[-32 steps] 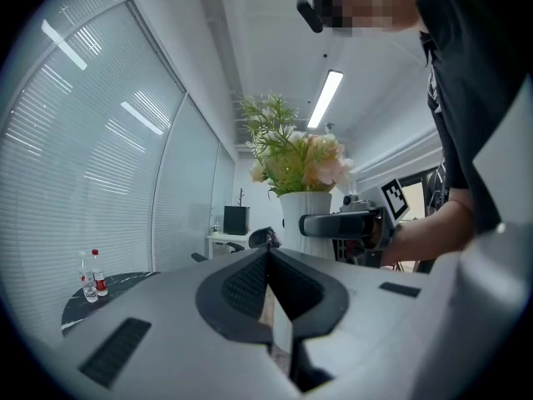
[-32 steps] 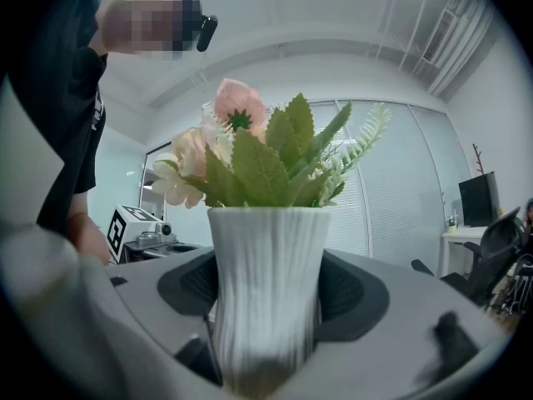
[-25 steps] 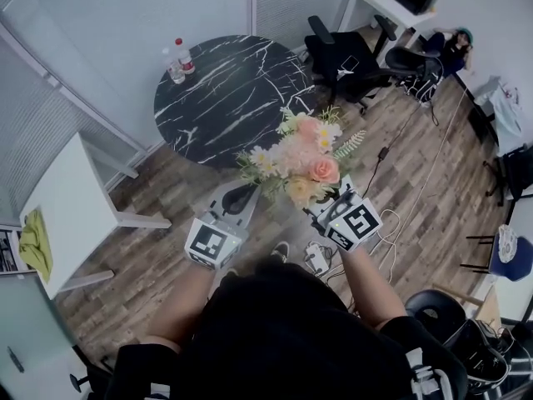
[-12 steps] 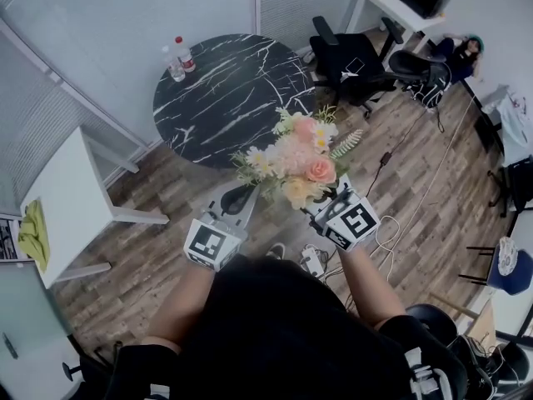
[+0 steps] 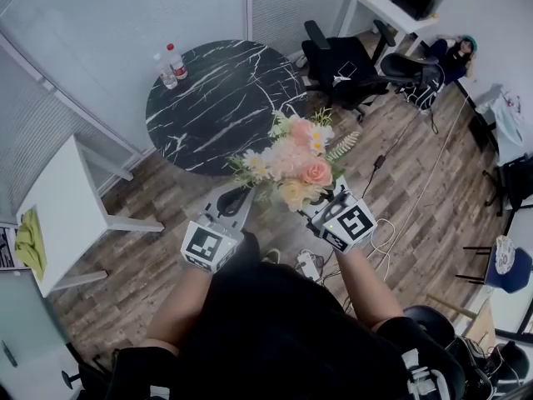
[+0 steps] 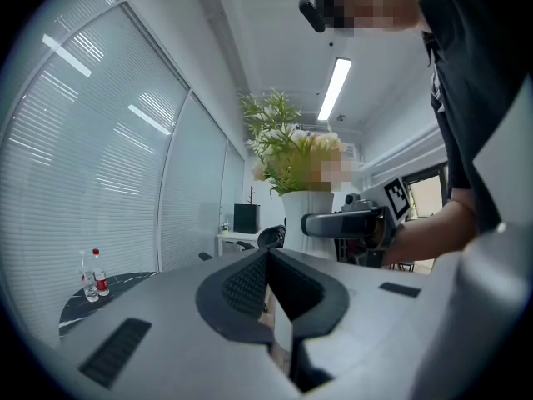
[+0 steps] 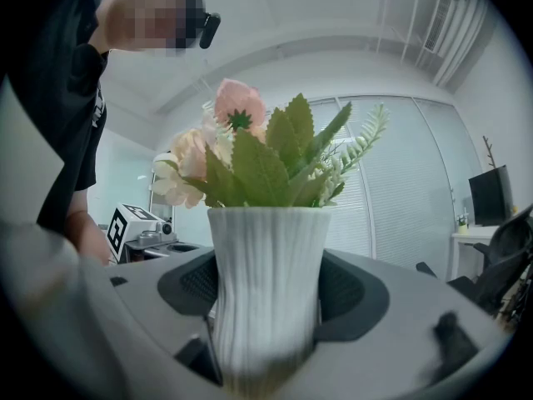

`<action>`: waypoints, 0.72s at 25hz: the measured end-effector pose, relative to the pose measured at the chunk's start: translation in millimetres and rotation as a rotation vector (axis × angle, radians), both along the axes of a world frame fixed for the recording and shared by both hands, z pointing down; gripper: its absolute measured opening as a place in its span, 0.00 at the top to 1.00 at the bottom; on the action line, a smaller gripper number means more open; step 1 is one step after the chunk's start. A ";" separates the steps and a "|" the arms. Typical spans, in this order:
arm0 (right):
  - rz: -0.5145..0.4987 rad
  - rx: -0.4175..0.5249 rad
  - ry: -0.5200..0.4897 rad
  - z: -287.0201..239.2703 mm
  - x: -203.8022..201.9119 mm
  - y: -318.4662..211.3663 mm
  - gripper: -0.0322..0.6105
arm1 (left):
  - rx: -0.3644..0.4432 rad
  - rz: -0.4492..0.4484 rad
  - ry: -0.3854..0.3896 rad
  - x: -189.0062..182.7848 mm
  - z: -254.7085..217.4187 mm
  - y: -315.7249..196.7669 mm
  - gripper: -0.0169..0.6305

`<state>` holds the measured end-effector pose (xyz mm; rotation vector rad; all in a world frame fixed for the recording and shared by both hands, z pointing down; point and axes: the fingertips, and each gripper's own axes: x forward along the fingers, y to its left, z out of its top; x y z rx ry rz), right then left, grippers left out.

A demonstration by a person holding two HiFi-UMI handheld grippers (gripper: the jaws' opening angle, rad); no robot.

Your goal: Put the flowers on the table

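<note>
A bouquet of pink, peach and white flowers [image 5: 293, 157] stands in a white ribbed vase [image 7: 265, 283]. My right gripper [image 7: 266, 307] is shut on the vase, its pads pressed to both sides. In the head view the right gripper [image 5: 321, 211] holds the flowers up in front of the person, short of the round black marble table [image 5: 212, 98]. My left gripper [image 5: 236, 200] is beside it on the left, shut with nothing between its jaws. The left gripper view shows the vase [image 6: 306, 213] and the right gripper [image 6: 346, 223] from the side.
Two plastic bottles [image 5: 166, 63] stand at the table's far left edge. A white table [image 5: 58, 211] is at the left, black office chairs [image 5: 341, 61] beyond the round table. Cables and a power strip [image 5: 310, 265] lie on the wooden floor.
The person has shifted slightly; the round table sits a little further left in view. Both grippers keep their pose, the right one still holding the vase.
</note>
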<state>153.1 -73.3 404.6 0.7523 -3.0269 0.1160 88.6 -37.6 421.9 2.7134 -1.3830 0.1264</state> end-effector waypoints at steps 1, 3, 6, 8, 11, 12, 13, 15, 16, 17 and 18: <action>0.004 0.001 0.002 0.0 0.1 -2.4 0.42 | 0.001 0.003 0.002 -0.5 -0.1 -2.8 0.95; 0.012 0.004 0.007 -0.2 -1.0 -8.2 0.42 | 0.005 0.012 0.007 -1.7 -1.4 -9.9 0.95; 0.023 0.009 0.017 -0.9 -3.8 -18.5 0.42 | 0.012 0.025 0.012 -4.7 -2.2 -23.1 0.95; 0.032 0.010 0.020 -1.8 -5.6 -28.2 0.42 | 0.014 0.034 0.013 -7.1 -3.1 -34.0 0.95; 0.046 0.011 0.023 -1.6 -10.6 -44.8 0.42 | 0.018 0.046 0.009 -13.3 -2.8 -52.2 0.95; 0.050 0.011 0.025 -0.7 -13.4 -50.1 0.42 | 0.019 0.049 0.011 -16.3 -2.2 -58.1 0.95; 0.054 0.011 0.028 0.4 -16.4 -56.0 0.42 | 0.019 0.052 0.012 -19.4 -1.2 -64.3 0.95; 0.060 0.008 0.031 2.0 -22.7 -69.6 0.42 | 0.014 0.059 0.014 -25.4 0.8 -77.5 0.95; 0.063 0.006 0.032 2.5 -25.7 -76.5 0.42 | 0.012 0.063 0.014 -28.3 1.7 -84.2 0.95; 0.066 0.004 0.032 3.1 -28.8 -83.0 0.42 | 0.010 0.066 0.014 -31.3 2.5 -90.4 0.95; 0.069 0.003 0.032 3.6 -32.1 -89.1 0.42 | 0.008 0.068 0.014 -34.6 3.1 -96.6 0.95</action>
